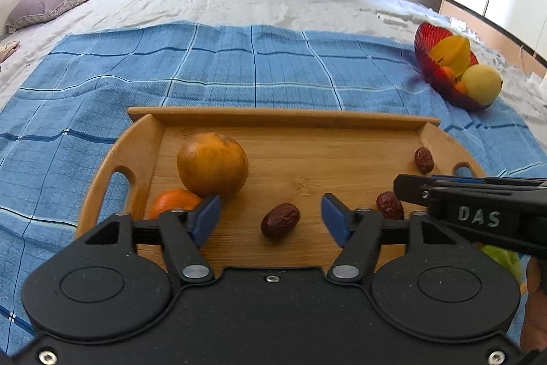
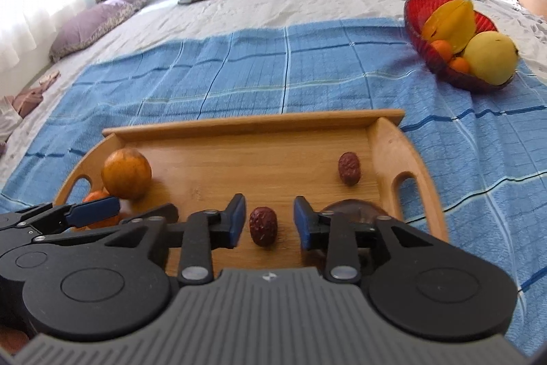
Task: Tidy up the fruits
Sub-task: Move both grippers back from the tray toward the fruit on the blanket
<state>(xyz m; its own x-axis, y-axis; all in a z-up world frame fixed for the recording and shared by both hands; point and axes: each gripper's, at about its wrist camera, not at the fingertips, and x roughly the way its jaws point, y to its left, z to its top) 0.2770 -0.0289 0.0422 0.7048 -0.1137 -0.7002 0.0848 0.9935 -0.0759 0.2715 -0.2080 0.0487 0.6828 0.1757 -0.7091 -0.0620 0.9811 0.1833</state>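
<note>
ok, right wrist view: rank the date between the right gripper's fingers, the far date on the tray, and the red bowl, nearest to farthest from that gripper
1. Date, between the open right gripper fingers.
2. Far date, tray's right side.
3. Red bowl, beyond the tray, far right.

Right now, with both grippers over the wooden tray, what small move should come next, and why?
Probably lift both grippers away. The left gripper and right gripper stand open, each with a red date lying free between its pads on the wooden tray.
</note>
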